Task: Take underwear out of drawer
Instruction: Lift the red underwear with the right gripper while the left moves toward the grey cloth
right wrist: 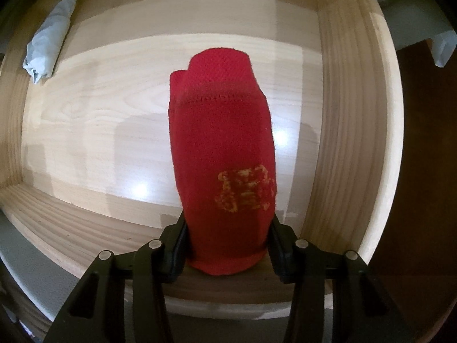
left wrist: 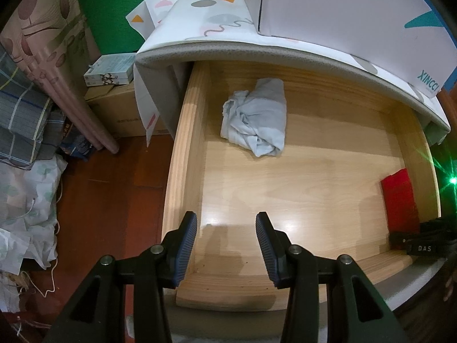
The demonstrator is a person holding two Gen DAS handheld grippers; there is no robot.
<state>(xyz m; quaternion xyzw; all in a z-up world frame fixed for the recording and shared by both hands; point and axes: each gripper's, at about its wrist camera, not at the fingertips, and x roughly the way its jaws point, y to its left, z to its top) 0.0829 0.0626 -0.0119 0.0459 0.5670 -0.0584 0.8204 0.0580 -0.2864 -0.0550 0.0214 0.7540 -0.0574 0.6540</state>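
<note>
An open wooden drawer (left wrist: 185, 148) holds two garments. A crumpled pale blue garment (left wrist: 255, 118) lies at the drawer's far left; it also shows in the right wrist view (right wrist: 48, 40). A red folded garment (right wrist: 222, 148) with a yellow print lies near the drawer's right wall (right wrist: 342, 131), also seen in the left wrist view (left wrist: 400, 200). My right gripper (right wrist: 228, 245) stands around the red garment's near end, its fingers touching both sides. My left gripper (left wrist: 225, 228) is open and empty above the drawer's front left corner. The right gripper (left wrist: 425, 243) shows at the right edge of the left wrist view.
The drawer sits under a table top covered with a patterned white cloth (left wrist: 205, 20) bearing a white box (left wrist: 342, 8). Left of the drawer are cardboard boxes (left wrist: 120, 111), rolled pink mats (left wrist: 57, 65), piled fabric (left wrist: 25, 200) and a red-brown floor (left wrist: 114, 194).
</note>
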